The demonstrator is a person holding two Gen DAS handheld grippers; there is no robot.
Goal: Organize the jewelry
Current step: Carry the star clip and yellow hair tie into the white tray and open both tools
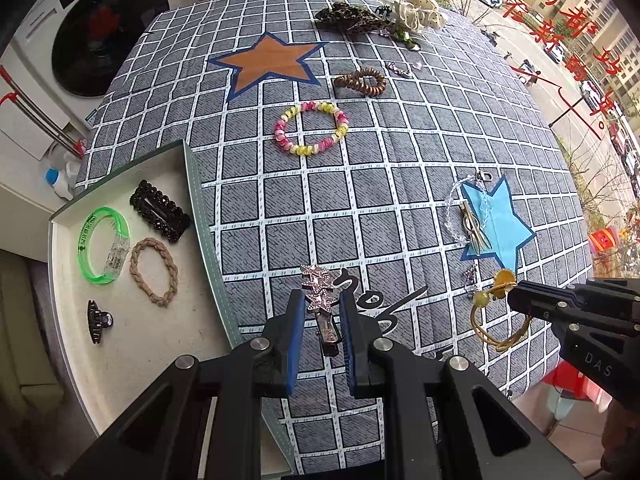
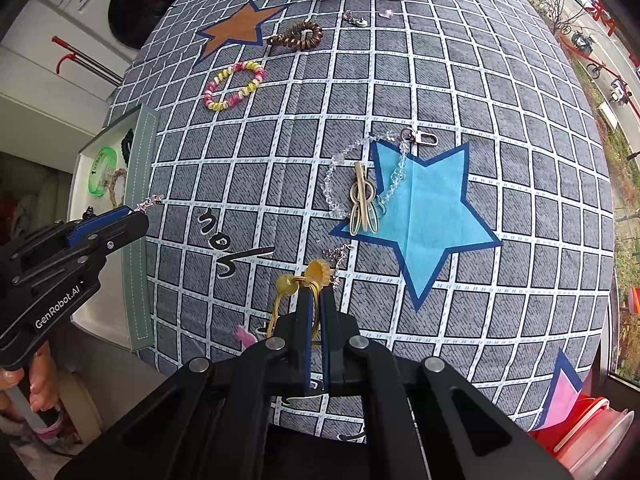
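Though unseen rightward, black claw clip (image 1: 97, 321) boxed.

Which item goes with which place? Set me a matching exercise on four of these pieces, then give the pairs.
Items:
1. green bangle
2. star hair clip
3. yellow hair tie
4. clear bead chain

Places:
A. in the right gripper
B. partly on the blue star
C. in the tray
D. in the left gripper

Pairs: 1-C, 2-D, 3-A, 4-B

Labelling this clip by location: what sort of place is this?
Probably a home laundry corner by a street-facing window: a white front-loading washing machine, a table under a grey checked star-print cloth, and parked cars outside.
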